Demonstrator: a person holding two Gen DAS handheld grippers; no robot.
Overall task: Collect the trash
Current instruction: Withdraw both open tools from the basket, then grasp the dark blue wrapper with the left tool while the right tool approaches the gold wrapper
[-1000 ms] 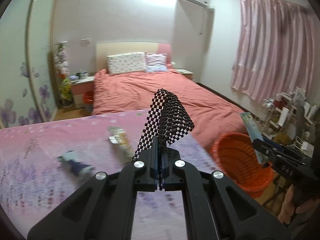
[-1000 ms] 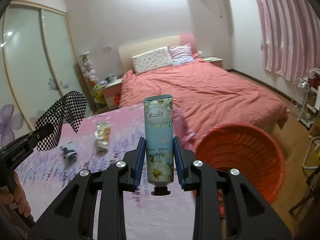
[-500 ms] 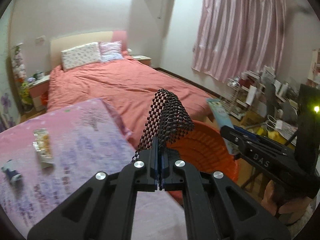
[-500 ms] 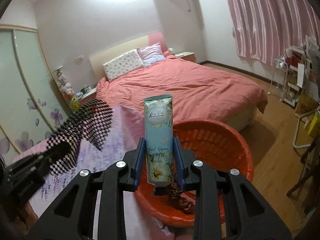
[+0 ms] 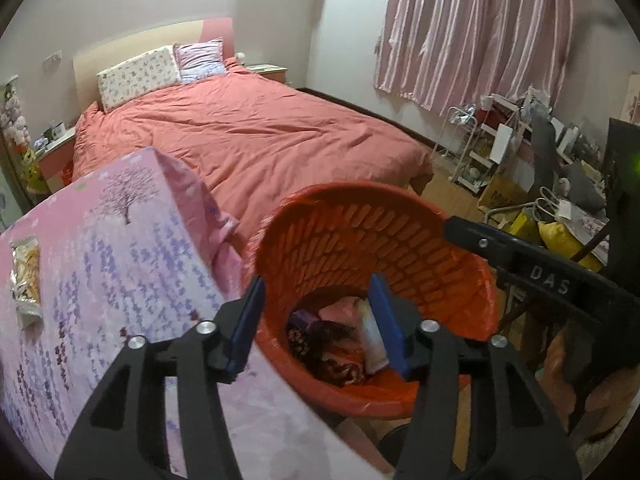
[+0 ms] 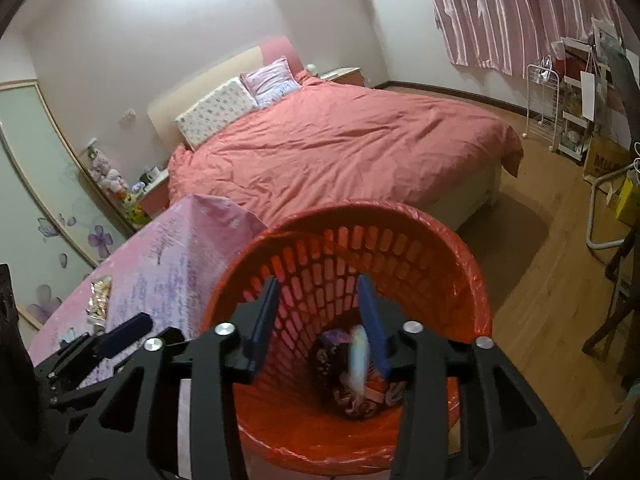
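Note:
An orange slotted trash basket stands on the floor beside the pink-covered table. My left gripper is open and empty above its mouth. My right gripper is open and empty above it too. The hand cream tube is a blurred streak falling inside the basket, and it lies as a pale tube in the left wrist view. Dark crumpled trash lies at the bottom. A snack wrapper lies on the table.
A bed with a salmon cover lies beyond the basket. Cluttered shelves and bags stand at the right under pink curtains. Wooden floor lies right of the basket. The left gripper also shows at the lower left of the right wrist view.
Both grippers have opened over the basket. The black checkered net has left the left gripper and the hand cream tube has left the right gripper and drops into the basket.

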